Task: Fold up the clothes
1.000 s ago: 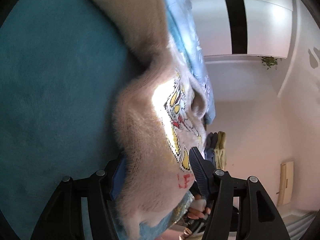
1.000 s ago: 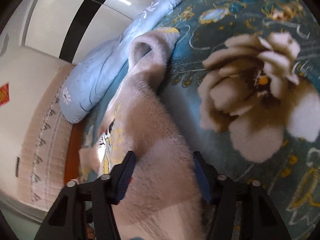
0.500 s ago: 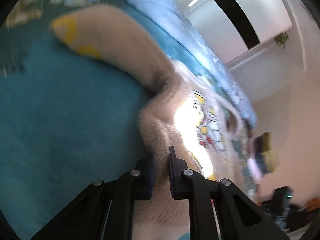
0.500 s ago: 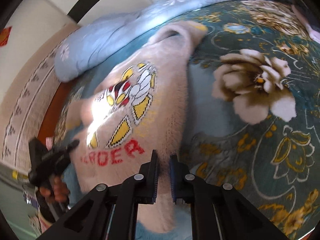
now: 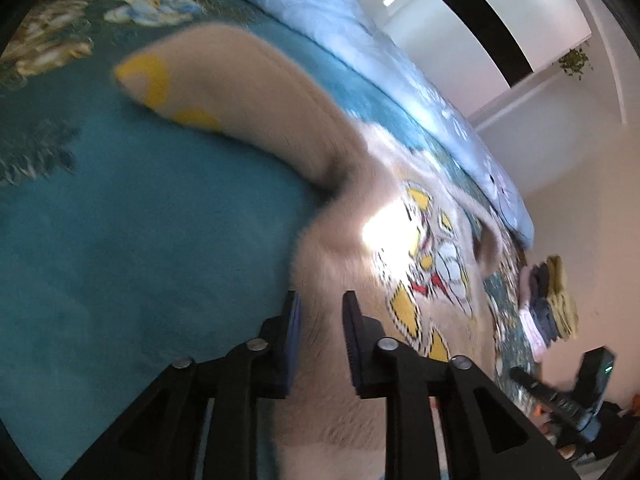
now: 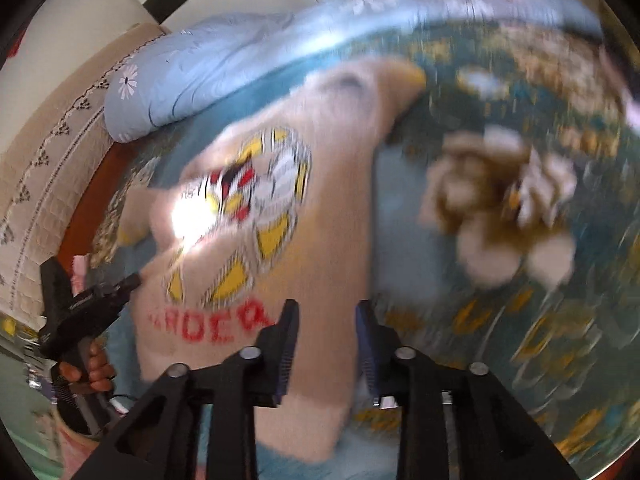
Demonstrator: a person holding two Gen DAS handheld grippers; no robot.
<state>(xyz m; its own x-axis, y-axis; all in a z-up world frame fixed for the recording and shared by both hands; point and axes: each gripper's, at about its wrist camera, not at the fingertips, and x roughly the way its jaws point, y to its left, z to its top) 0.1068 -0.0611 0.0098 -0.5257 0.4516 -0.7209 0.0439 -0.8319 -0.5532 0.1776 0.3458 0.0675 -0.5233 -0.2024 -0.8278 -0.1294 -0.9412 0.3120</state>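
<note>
While spread flat, sweater (image 6: 320, 216) sits btwn right tool (image 6: 326, 344) fingers.

Teal floral bedspread (image 6: 500, 264), pale blue quilt (image 6: 208, 68), folded clothes pile (image 5: 548, 304) beyond.

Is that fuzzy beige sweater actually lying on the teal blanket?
Touching. The right wrist view shows the sweater spread flat on the teal flowered blanket, with no gap along its right edge.
</note>
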